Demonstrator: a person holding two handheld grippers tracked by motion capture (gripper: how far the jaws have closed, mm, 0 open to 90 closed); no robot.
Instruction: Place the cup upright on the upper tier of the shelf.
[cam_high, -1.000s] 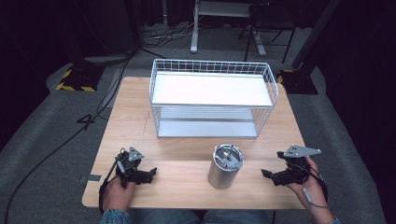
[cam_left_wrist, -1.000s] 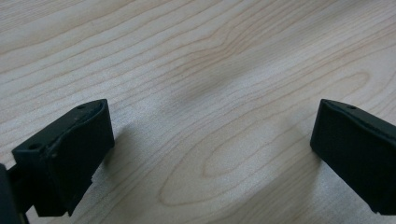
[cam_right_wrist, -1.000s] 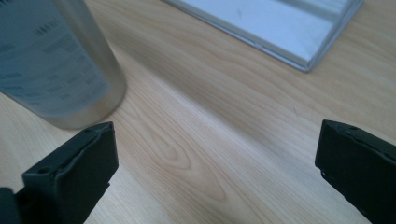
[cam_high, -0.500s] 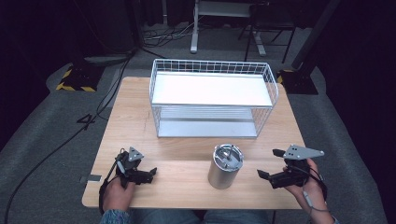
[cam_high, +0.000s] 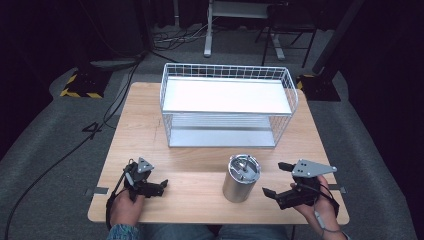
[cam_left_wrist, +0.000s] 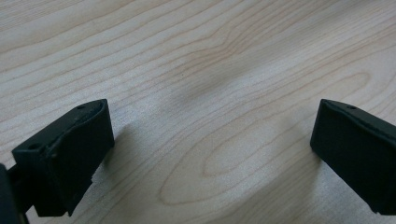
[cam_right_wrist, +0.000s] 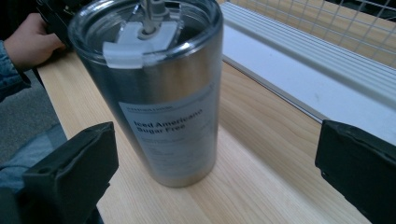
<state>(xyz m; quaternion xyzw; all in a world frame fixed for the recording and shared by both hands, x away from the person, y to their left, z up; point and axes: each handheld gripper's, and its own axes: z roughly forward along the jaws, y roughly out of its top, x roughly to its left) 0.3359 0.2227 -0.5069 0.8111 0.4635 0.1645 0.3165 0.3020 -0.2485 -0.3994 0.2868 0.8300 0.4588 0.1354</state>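
Facing the tumbler (cam_high: 241, 178) with jaws wide apart, the right gripper (cam_high: 275, 185) sits just beside it, lined up to grasp. That tumbler stands upright near the table's (cam_high: 145, 125) front edge, before the wire rack (cam_high: 227, 107). Resting idle, the left gripper (cam_high: 159, 187) is spread too, holding nothing.

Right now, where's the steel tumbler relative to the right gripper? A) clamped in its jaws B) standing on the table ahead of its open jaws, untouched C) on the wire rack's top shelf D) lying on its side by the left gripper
B: the steel tumbler stands upright on the table, and the right gripper points at it with jaws spread wide, clear of its wall.
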